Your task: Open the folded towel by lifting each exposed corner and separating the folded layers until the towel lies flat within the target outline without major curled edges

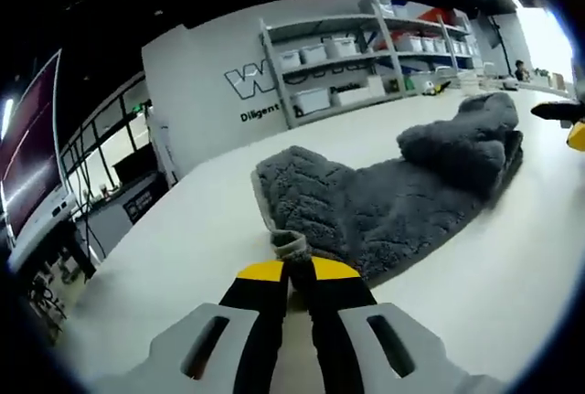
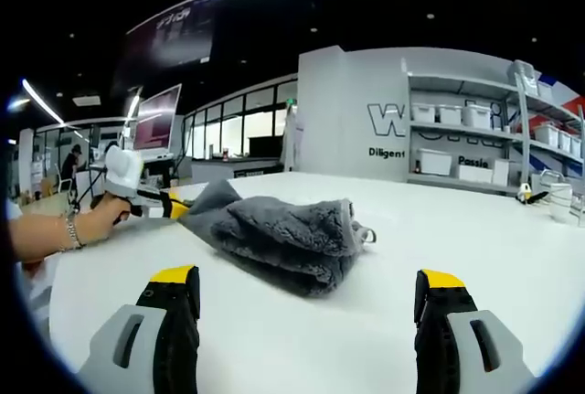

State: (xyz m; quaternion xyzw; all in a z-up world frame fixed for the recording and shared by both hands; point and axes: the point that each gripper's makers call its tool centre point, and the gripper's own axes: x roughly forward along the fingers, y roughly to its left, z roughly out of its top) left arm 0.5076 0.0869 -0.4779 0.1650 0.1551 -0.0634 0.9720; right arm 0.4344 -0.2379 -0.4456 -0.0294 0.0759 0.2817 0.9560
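A grey fluffy towel (image 1: 384,195) lies partly folded on the white table (image 1: 183,257), with a thick bunched fold at its far end. My left gripper (image 1: 296,264) is shut on the towel's near corner, whose hemmed edge pokes up between the yellow tips. From the right gripper view the towel (image 2: 283,229) is a rumpled heap, with a small loop at its right end. There a hand (image 2: 96,218) holds the left gripper (image 2: 174,207) at the towel's left corner. My right gripper (image 2: 308,277) stands open, short of the towel and touching nothing; its tip (image 1: 569,122) shows beyond the far fold.
The table (image 2: 439,229) stretches wide around the towel. Behind it stand metal shelves (image 1: 366,56) with white bins and a grey wall with lettering (image 2: 402,133). A large screen (image 1: 32,156) is at the left. A white cup (image 2: 559,200) sits far right.
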